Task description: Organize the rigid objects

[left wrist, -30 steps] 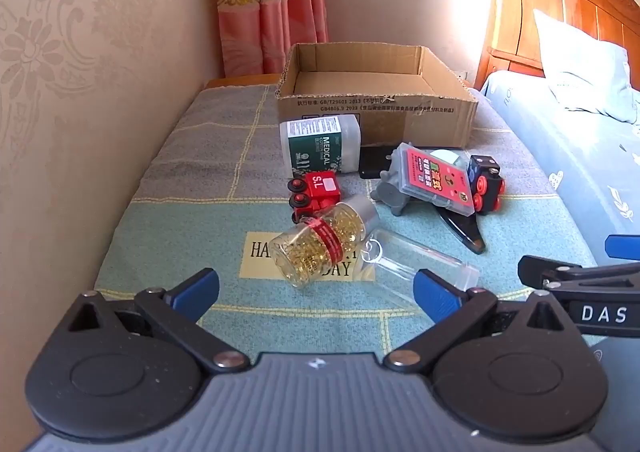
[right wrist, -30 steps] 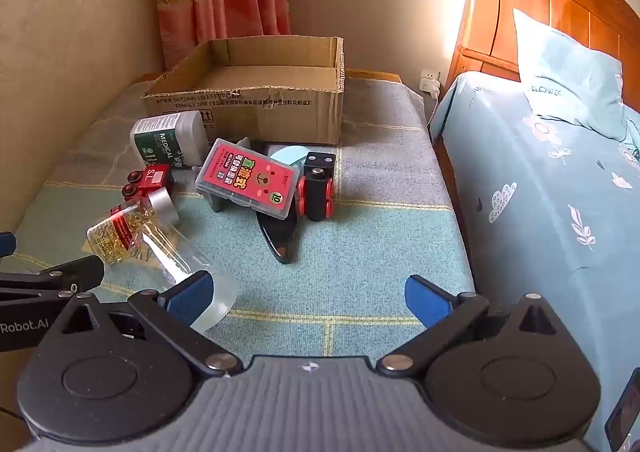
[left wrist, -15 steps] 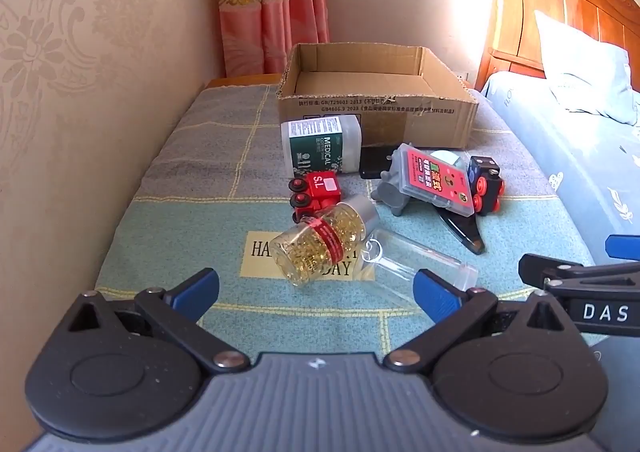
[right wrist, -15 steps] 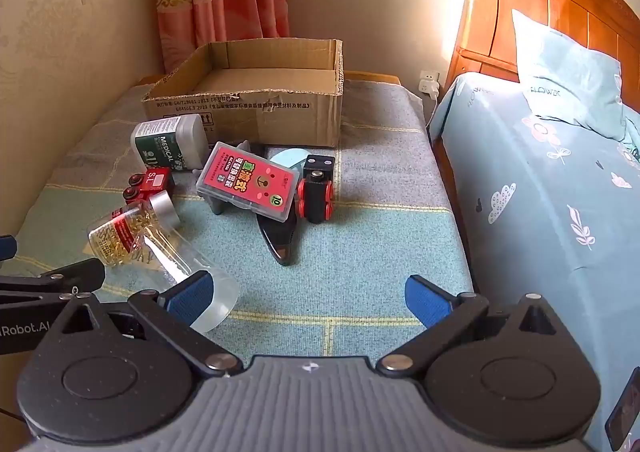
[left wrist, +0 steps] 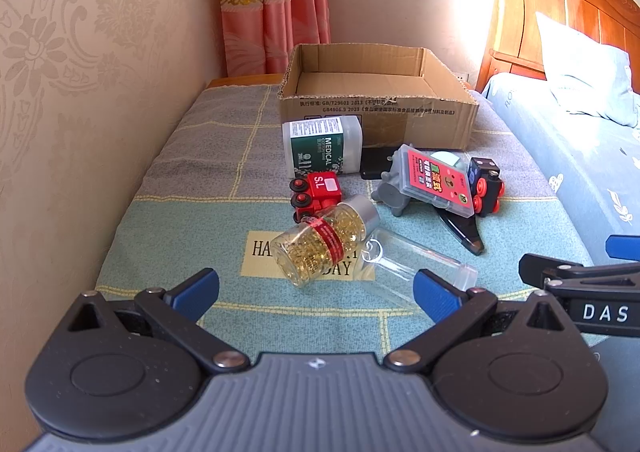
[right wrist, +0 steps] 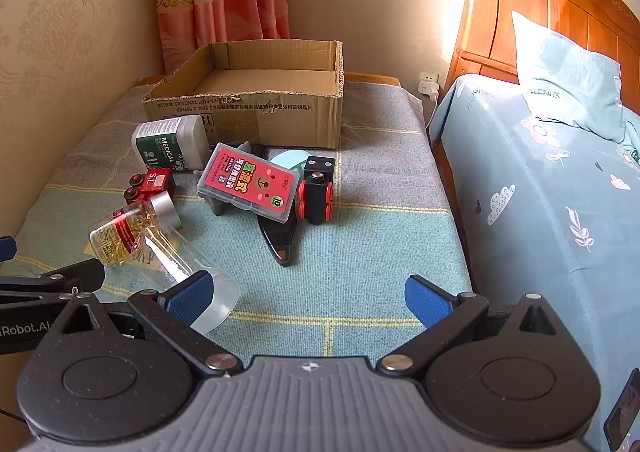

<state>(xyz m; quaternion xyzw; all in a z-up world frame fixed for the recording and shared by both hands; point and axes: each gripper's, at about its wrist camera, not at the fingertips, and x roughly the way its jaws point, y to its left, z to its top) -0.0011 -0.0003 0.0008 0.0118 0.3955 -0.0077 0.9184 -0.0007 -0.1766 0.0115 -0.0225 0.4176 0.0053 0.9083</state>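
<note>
An open cardboard box [left wrist: 380, 108] [right wrist: 248, 112] stands at the far end of a cloth-covered table. In front of it lie a white and green medical bottle [left wrist: 320, 146] [right wrist: 170, 144], a red toy car [left wrist: 316, 192] [right wrist: 148, 182], a jar of golden capsules [left wrist: 324, 240] [right wrist: 128, 230], a clear empty jar [left wrist: 416, 262] [right wrist: 192, 272], a red card case [left wrist: 434, 180] [right wrist: 248, 182], a black toy train [left wrist: 486, 186] [right wrist: 316, 188] and a dark pointed piece [right wrist: 280, 240]. My left gripper [left wrist: 316, 290] and right gripper [right wrist: 306, 298] both hover open near the table's front edge, holding nothing.
A patterned wall runs along the left. A bed [right wrist: 540, 192] with a blue sheet, a pillow [right wrist: 568, 88] and a wooden headboard stands to the right. A pink curtain [left wrist: 276, 4] hangs behind the box. Bare cloth [right wrist: 380, 252] lies in front of the toys.
Both grippers have risen and tilted very slightly; the objects appear a little lower in the right wrist view. Nothing on the table has moved.
</note>
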